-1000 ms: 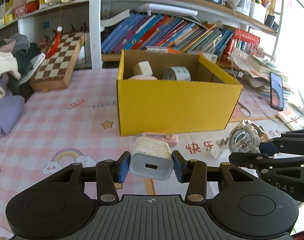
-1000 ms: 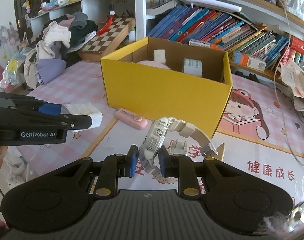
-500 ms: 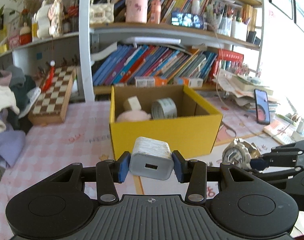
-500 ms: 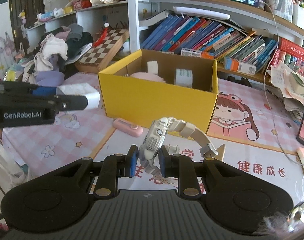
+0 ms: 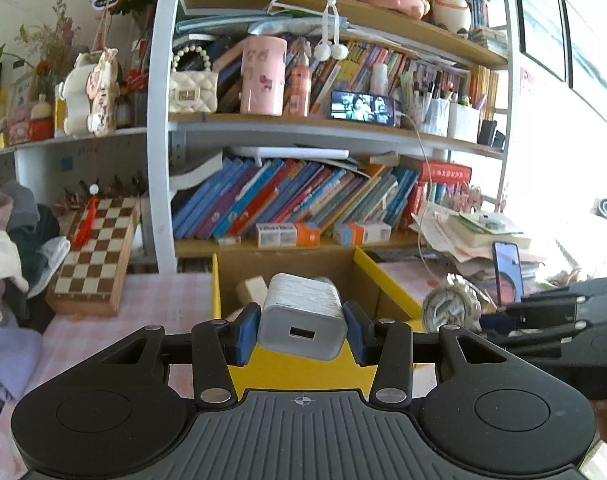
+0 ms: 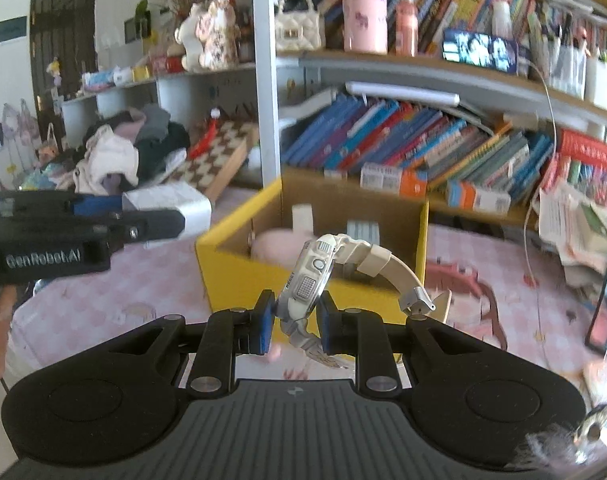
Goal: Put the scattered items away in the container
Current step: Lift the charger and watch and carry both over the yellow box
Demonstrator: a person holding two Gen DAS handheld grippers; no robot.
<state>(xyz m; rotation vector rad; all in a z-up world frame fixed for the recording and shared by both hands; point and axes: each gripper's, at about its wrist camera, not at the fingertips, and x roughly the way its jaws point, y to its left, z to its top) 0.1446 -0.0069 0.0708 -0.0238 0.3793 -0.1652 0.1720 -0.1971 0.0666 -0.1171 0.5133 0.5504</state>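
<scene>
Between the blue pads of my left claw sits a white charger block, squeezed tight on both sides, its little port facing me. My right claw is pinched almost all the way closed on a white watch, gripping the watch face edge-on. The strap curls out toward 2 o'clock, up in the air.

Just past both claws is the yellow box, at 12 o'clock, open on top. From the left wrist camera, the charger block hangs over the box's near wall. Inside the box I see a pink thing, a small cream block and a roll of tape. The box stands on a pink checked surface.

From the right wrist camera, my left claw is at 9 o'clock with the charger block in it.

Farther back, at 10 o'clock, a chess board leans by a pile of clothes. Behind the box is a shelf full of books.
</scene>
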